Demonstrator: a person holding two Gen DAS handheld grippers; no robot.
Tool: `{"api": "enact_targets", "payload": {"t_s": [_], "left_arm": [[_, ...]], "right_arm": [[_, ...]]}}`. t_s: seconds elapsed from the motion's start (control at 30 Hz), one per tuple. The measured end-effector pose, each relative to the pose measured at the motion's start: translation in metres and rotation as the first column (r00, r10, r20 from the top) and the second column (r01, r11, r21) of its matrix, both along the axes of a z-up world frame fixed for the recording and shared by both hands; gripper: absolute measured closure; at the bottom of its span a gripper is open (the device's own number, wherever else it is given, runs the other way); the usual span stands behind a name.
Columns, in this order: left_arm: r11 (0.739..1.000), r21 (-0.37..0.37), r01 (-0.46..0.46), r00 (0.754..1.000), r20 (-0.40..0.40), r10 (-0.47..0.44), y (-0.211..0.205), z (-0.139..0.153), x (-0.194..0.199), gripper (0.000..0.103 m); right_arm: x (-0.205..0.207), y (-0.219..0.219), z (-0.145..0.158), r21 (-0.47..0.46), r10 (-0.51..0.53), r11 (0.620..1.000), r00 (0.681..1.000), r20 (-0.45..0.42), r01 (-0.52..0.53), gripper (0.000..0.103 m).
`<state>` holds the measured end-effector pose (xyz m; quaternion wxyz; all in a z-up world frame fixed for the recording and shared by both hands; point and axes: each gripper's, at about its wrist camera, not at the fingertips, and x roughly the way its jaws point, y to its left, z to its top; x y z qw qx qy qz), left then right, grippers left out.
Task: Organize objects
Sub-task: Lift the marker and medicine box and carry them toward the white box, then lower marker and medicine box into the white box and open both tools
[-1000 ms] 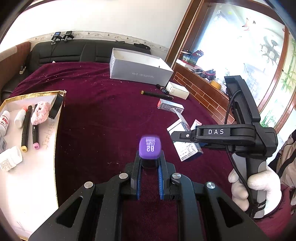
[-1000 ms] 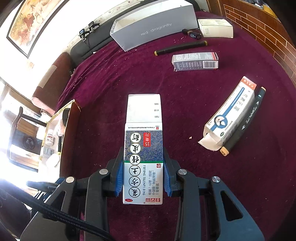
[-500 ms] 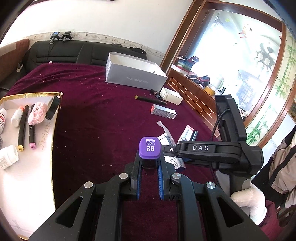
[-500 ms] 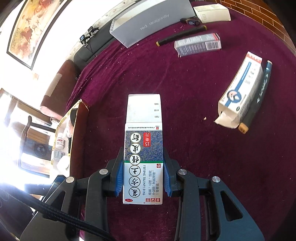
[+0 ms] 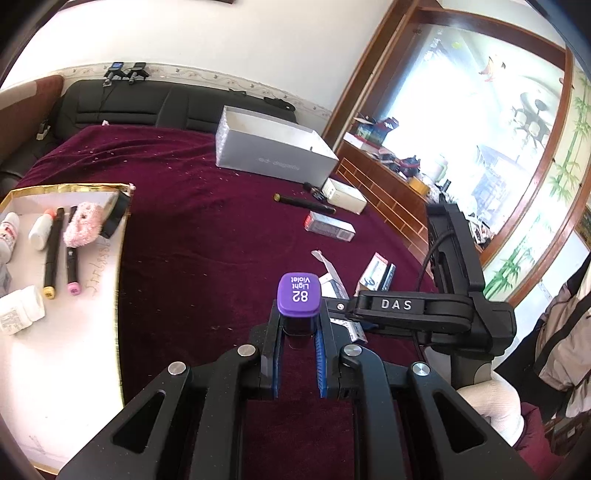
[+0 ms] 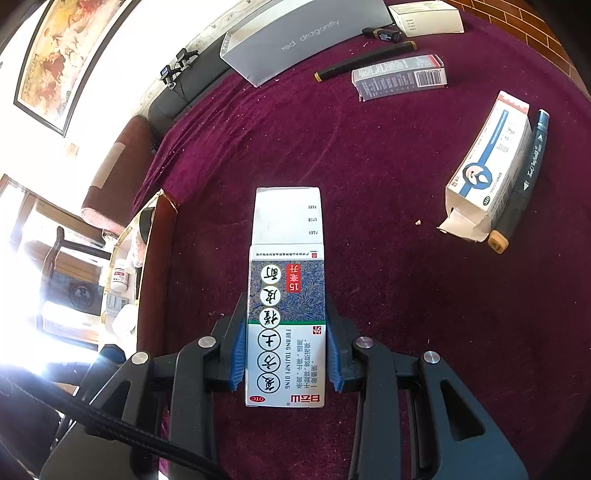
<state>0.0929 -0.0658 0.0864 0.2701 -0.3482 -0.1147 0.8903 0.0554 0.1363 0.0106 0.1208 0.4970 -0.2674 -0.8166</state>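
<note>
The left gripper (image 5: 298,326) is clenched on a marker (image 5: 298,300), its blue pads pressed against the dark barrel; the purple end cap, printed "82 Light Violet", points at the camera and is held above the maroon cloth (image 5: 207,229). Just to its right the right gripper (image 6: 287,345) grasps a medicine carton (image 6: 286,317) by its long sides — the box lies lengthways between the fingers, its open white flap sticking out at the far end. Seen from the left wrist, that gripper carries the letters "DAS" and is held by a white-gloved hand (image 5: 491,406) at the near right.

To the left, on the cloth, sits a white tray with a gold rim (image 5: 59,362). It holds two white bottles, two dark markers lying side by side and a pink fluffy item.

Farther right on the cloth lies an opened blue-and-white carton (image 6: 487,166) with a dark pen (image 6: 526,177) touching its right side. Beyond these lie a silver barcode box (image 6: 399,75) and a long black pen (image 6: 364,61) — near each other, apart from the rest. A small white box (image 6: 424,16) rests at the far right, and a large grey open box (image 5: 273,153) stands farthest, by the black sofa (image 5: 122,107).
</note>
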Motion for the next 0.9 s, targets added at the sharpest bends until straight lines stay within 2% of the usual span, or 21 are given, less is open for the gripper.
{"api": "enact_targets", "payload": {"t_s": [0.23, 0.53, 0.73, 0.9], "left_arm": [[0.996, -0.015, -0.093, 0.995, -0.041, 0.092, -0.04, 0.016, 0.01, 0.091], [0.989, -0.017, -0.147, 0.989, -0.009, 0.147, -0.064, 0.007, -0.001, 0.091], [0.978, -0.034, -0.206, 0.978, -0.023, 0.206, -0.091, 0.012, -0.002, 0.091], [0.956, -0.071, -0.285, 0.959, -0.019, 0.284, -0.138, 0.015, 0.003, 0.091]], "right_arm": [[0.0, 0.003, -0.006, -0.065, -0.001, 0.998, 1.0, -0.004, 0.001, 0.071], [-0.003, 0.005, -0.006, -0.093, 0.018, 0.995, 1.0, -0.014, -0.019, 0.071], [-0.012, -0.028, 0.018, -0.079, 0.11, 0.99, 0.992, -0.064, -0.115, 0.071], [-0.023, -0.078, 0.038, -0.085, 0.235, 0.966, 0.967, -0.097, -0.243, 0.07]]}}
